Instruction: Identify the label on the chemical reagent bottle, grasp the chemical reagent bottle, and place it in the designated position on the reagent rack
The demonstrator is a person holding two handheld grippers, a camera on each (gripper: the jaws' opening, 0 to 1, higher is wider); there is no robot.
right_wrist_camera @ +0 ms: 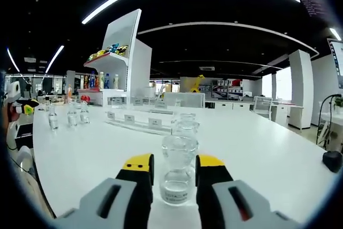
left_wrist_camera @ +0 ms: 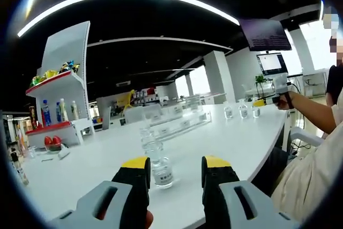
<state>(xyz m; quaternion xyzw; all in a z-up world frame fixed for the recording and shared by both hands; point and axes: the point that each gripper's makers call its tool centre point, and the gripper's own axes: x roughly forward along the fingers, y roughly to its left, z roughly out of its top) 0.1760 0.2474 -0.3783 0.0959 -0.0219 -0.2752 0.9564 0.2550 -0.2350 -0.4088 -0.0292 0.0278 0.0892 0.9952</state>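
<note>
Reagent bottles (right_wrist_camera: 177,178) stand on white table (right_wrist_camera: 257,148), showroom shelves (left_wrist_camera: 61,92) behind.

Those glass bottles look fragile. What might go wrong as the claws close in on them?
The left claw is open around a clear bottle with another bottle close behind; pushing forward might knock that one. The right claw straddles a bottle too; smooth glass could slip or tip if squeezed off-centre.
</note>
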